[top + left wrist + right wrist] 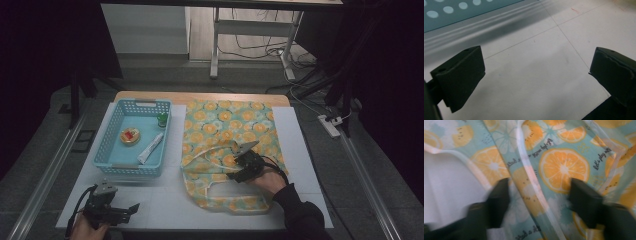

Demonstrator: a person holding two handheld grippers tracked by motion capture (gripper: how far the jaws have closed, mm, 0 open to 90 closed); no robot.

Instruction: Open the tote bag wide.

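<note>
A tote bag printed with orange slices lies flat on the white table top. My right gripper rests on the bag's lower half, near its pale handles, held by a hand in a dark sleeve. In the right gripper view the jaws stand apart on the fabric. A pale strap runs between them, and the cloth there lies flat and unpinched. My left gripper sits at the table's near left corner, open. Its jaws hold nothing over bare white table.
A light blue basket stands left of the bag. It holds a small green bottle, a round yellow container with red inside and a white tube. The basket's perforated wall shows just beyond my left gripper.
</note>
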